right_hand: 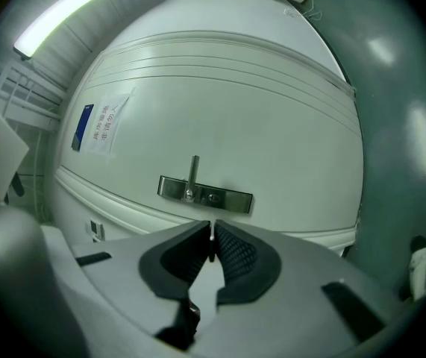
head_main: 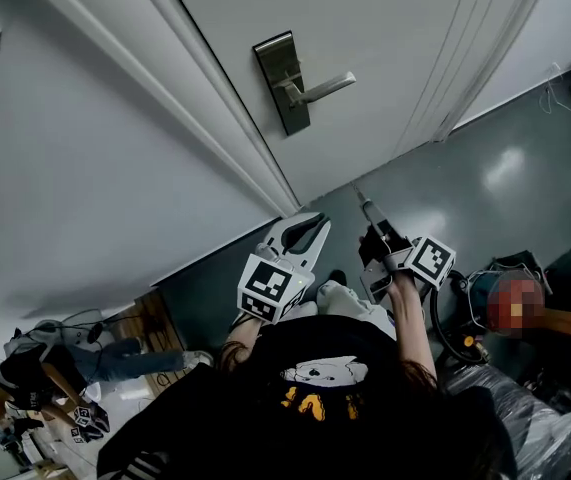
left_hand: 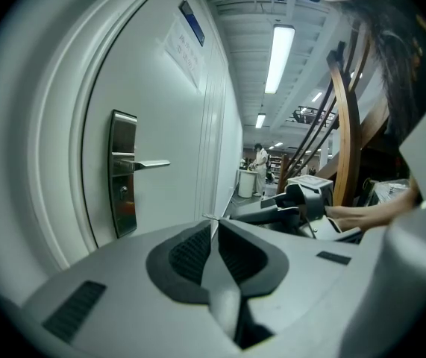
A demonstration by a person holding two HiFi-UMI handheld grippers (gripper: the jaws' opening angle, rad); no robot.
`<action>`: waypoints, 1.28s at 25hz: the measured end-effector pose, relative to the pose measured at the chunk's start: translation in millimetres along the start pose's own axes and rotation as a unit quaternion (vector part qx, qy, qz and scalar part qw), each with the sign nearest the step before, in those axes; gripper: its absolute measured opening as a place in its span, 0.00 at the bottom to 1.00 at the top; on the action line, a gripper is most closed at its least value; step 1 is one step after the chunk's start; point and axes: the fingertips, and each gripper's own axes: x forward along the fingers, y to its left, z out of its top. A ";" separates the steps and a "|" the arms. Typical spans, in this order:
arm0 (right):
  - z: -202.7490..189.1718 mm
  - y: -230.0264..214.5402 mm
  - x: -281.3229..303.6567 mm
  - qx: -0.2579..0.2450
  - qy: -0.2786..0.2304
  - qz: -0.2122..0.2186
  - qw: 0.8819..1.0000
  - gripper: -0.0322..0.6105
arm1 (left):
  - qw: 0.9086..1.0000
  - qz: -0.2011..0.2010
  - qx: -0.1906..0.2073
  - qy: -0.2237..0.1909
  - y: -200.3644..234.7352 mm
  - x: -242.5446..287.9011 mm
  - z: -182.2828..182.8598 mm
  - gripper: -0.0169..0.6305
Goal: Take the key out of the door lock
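Note:
The steel lock plate (head_main: 280, 80) with its lever handle (head_main: 321, 88) sits on the white door (head_main: 405, 38). It also shows in the left gripper view as the lock plate (left_hand: 123, 174) and in the right gripper view as the lock plate (right_hand: 205, 194). No key shows in its keyhole (right_hand: 213, 198). My right gripper (head_main: 366, 208) hangs low, well back from the door, shut on a thin metal key (right_hand: 211, 232) that pokes out between its tips. My left gripper (head_main: 317, 225) is beside it, shut and empty. From the left gripper (left_hand: 214, 233) I see the right gripper (left_hand: 295, 203) on the right.
Grey floor (head_main: 505, 168) runs along the door's foot. The person's dark shirt (head_main: 315, 398) fills the bottom of the head view. Cables and gear (head_main: 505, 308) lie at the right, a cluttered cart (head_main: 45, 378) at the lower left. A paper notice (right_hand: 102, 125) hangs on the door.

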 end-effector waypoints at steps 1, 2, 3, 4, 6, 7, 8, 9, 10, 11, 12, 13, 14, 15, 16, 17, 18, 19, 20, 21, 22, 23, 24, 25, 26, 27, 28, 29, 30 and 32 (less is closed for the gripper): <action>-3.3 1.4 -1.5 -0.003 -0.002 -0.001 1.000 0.08 | 1.000 -0.003 0.001 0.000 -1.5 -4.0 -1.2 0.08; -7.1 3.2 -3.4 -0.007 -0.004 -0.003 1.000 0.08 | 1.000 -0.006 0.001 0.000 -3.1 -8.7 -2.4 0.08; -11.3 5.5 -5.6 -0.011 -0.005 -0.004 1.000 0.08 | 1.000 -0.009 0.002 0.000 -4.8 -13.7 -3.7 0.08; -16.2 8.2 -8.0 -0.014 -0.007 -0.005 1.000 0.08 | 1.000 -0.010 0.003 0.000 -6.4 -19.4 -4.9 0.08; -28.2 14.4 -12.4 -0.018 -0.009 -0.005 1.000 0.08 | 1.000 -0.012 0.006 0.000 -8.9 -32.1 -8.0 0.08; -35.0 16.8 -14.4 -0.020 -0.009 -0.005 1.000 0.08 | 1.000 -0.012 0.008 0.000 -9.5 -38.8 -10.2 0.08; -41.8 18.7 -16.2 -0.023 -0.010 -0.005 1.000 0.08 | 1.000 -0.012 0.009 0.000 -9.8 -45.3 -13.1 0.08; -48.7 20.5 -17.9 -0.027 -0.010 -0.005 1.000 0.08 | 1.000 -0.013 0.010 0.001 -9.7 -51.6 -16.3 0.08; -55.9 22.2 -19.5 -0.031 -0.011 -0.005 0.999 0.08 | 1.000 -0.013 0.010 0.000 -9.4 -58.1 -19.3 0.08; -63.5 24.0 -21.3 -0.033 -0.012 -0.006 0.999 0.08 | 1.000 -0.013 0.010 -0.002 -8.9 -64.9 -22.1 0.08; -71.3 25.9 -23.3 -0.034 -0.013 -0.006 0.999 0.08 | 1.000 -0.013 0.010 -0.003 -8.5 -72.2 -24.8 0.08; -79.0 27.7 -25.7 -0.036 -0.014 -0.008 0.999 0.08 | 1.000 -0.013 0.009 -0.003 -8.2 -79.8 -27.4 0.08; -86.4 29.5 -28.6 -0.040 -0.015 -0.009 0.999 0.08 | 1.000 -0.012 0.009 -0.004 -8.2 -87.5 -29.8 0.08; -93.6 31.8 -31.8 -0.044 -0.015 -0.009 0.999 0.08 | 1.000 -0.011 0.009 -0.004 -8.5 -95.2 -32.1 0.08; -100.8 34.2 -35.2 -0.048 -0.016 -0.008 0.999 0.08 | 1.000 -0.010 0.008 -0.004 -9.1 -102.8 -34.4 0.08; -107.8 36.2 -38.8 -0.050 -0.017 -0.007 0.999 0.08 | 1.000 -0.009 0.008 -0.004 -9.9 -110.0 -36.7 0.08; -114.4 37.5 -42.3 -0.051 -0.018 -0.008 0.998 0.08 | 1.000 -0.009 0.008 -0.004 -10.9 -116.5 -39.1 0.08; -120.4 38.2 -45.5 -0.052 -0.020 -0.009 0.998 0.08 | 1.000 -0.010 0.008 -0.004 -11.9 -122.1 -41.4 0.08; -126.0 38.8 -48.4 -0.053 -0.021 -0.011 0.998 0.08 | 1.000 -0.011 0.008 -0.005 -13.1 -127.2 -43.7 0.08; -131.4 39.4 -51.3 -0.054 -0.022 -0.013 0.998 0.08 | 1.000 -0.012 0.008 -0.005 -14.6 -132.1 -46.1 0.08; -136.5 40.2 -54.3 -0.055 -0.023 -0.014 0.998 0.08 | 1.000 -0.013 0.008 -0.006 -16.5 -137.0 -48.2 0.08; -141.1 41.3 -57.8 -0.057 -0.024 -0.014 0.998 0.08 | 1.000 -0.014 0.010 -0.007 -19.0 -141.9 -49.7 0.08; -145.2 42.5 -61.6 -0.060 -0.025 -0.015 0.998 0.08 | 1.000 -0.015 0.011 -0.009 -21.8 -146.5 -50.4 0.08; -148.8 43.7 -65.2 -0.063 -0.027 -0.016 0.998 0.08 | 1.000 -0.016 0.013 -0.011 -24.6 -150.6 -50.7 0.08; -152.2 44.8 -68.4 -0.064 -0.028 -0.016 0.997 0.08 | 1.000 -0.018 0.015 -0.012 -27.3 -154.1 -51.5 0.08; -155.5 45.6 -71.0 -0.066 -0.030 -0.017 0.997 0.08 | 1.000 -0.021 0.015 -0.012 -29.7 -157.3 -53.4 0.08; -158.5 46.5 -73.3 -0.070 -0.031 -0.016 0.997 0.08 | 1.000 -0.024 0.015 -0.012 -31.9 -160.3 -55.7 0.08; -161.4 47.6 -75.6 -0.074 -0.033 -0.015 0.997 0.08 | 0.999 -0.026 0.015 -0.013 -33.8 -163.1 -57.7 0.08; -164.3 48.9 -78.5 -0.078 -0.034 -0.014 0.996 0.08 | 0.999 -0.028 0.015 -0.014 -35.9 -165.9 -59.2 0.08; -170.4 51.7 -85.5 -0.085 -0.038 -0.012 0.996 0.08 | 0.999 -0.032 0.016 -0.017 -41.0 -170.7 -61.3 0.08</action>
